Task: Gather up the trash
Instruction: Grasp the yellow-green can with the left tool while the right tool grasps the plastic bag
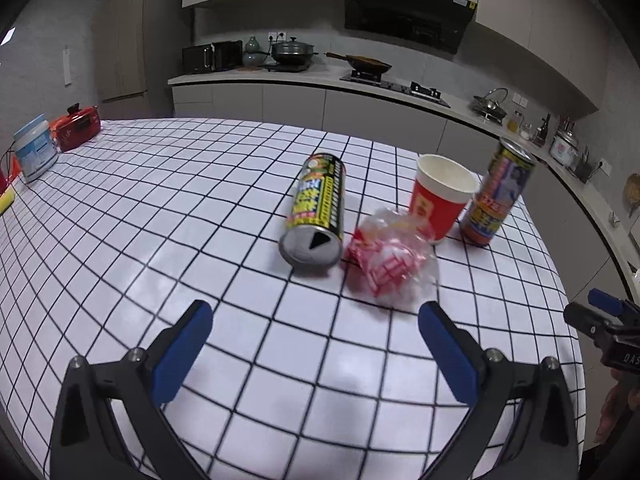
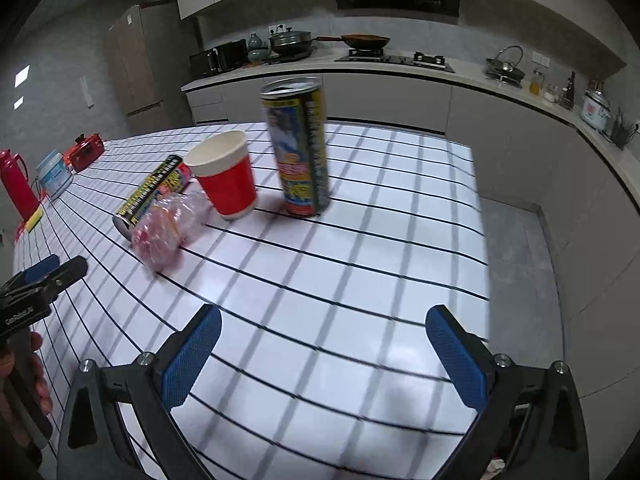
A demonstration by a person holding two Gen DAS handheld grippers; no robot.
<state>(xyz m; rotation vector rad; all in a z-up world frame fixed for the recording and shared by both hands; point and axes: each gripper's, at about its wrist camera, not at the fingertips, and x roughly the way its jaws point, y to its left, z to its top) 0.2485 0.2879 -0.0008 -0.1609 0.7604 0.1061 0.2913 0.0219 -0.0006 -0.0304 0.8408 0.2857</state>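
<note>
Plainly, the trash sits in one cluster on the checked tabletop (image 1: pixel 160 208), and the crumpled wrapper (image 1: pixel 386 266) is its nearest piece to the left gripper (image 1: pixel 316 332), lying at about one o'clock just beyond the jaws, which stand wide and hold nothing. Touching the wrapper at its ten o'clock side is the lying can (image 1: pixel 316 212); its long axis runs from twelve to six, open end toward the camera, so jaws closing from nine and three would meet its round sides. Behind the wrapper at one o'clock stands the red paper cup (image 1: pixel 438 196), with the upright can (image 1: pixel 496 192) just beside it at two o'clock.

The right gripper (image 2: pixel 322 334), equally wide and empty, faces the upright can (image 2: pixel 298 148) at twelve o'clock, well apart from it.

By my reading, the left is nearer the wrapper and lying can, the right nearer the upright can. No bin or bag shows in either view, and the right view is blurred.
</note>
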